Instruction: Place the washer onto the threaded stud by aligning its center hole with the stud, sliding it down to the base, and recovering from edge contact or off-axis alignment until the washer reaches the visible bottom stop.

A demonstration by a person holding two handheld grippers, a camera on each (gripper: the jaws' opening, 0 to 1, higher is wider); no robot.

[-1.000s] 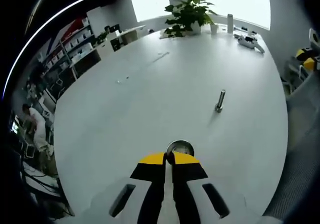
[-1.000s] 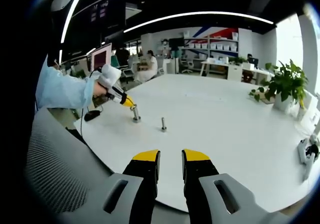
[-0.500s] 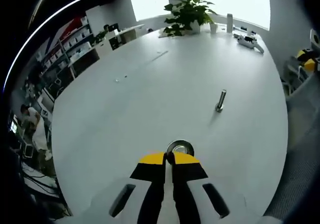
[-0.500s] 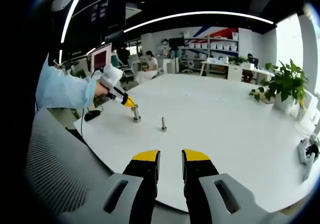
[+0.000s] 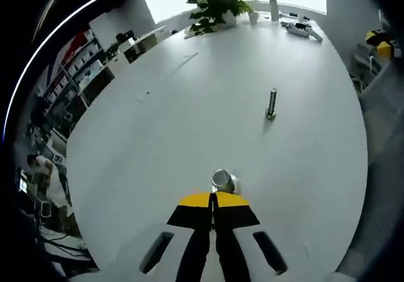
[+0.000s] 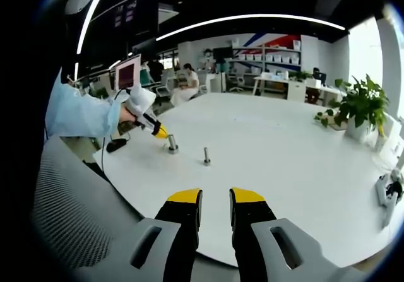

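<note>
Two studs stand on the white table [image 5: 158, 124]. Left gripper [image 5: 214, 198] has its jaws pressed together, nothing between them. Just beyond its yellow tips stands the near stud [image 5: 222, 181], upright; the washer [image 5: 221, 179] appears to sit on it, how far down I can't tell. The tips sit close to the stud, with a thin gap. The far stud [image 5: 271, 103] stands upright, well apart to the right and further out, bare.

In the right gripper view, the right gripper [image 6: 216, 197] hangs off the near table edge, jaws apart, holding nothing. On the left of that view, a hand in a white glove [image 6: 137, 99] with a light blue sleeve [image 6: 79, 115] holds the left gripper just beside the near stud, the far stud to its right. A potted plant [image 6: 361, 108] stands at the far right of the table.
</note>
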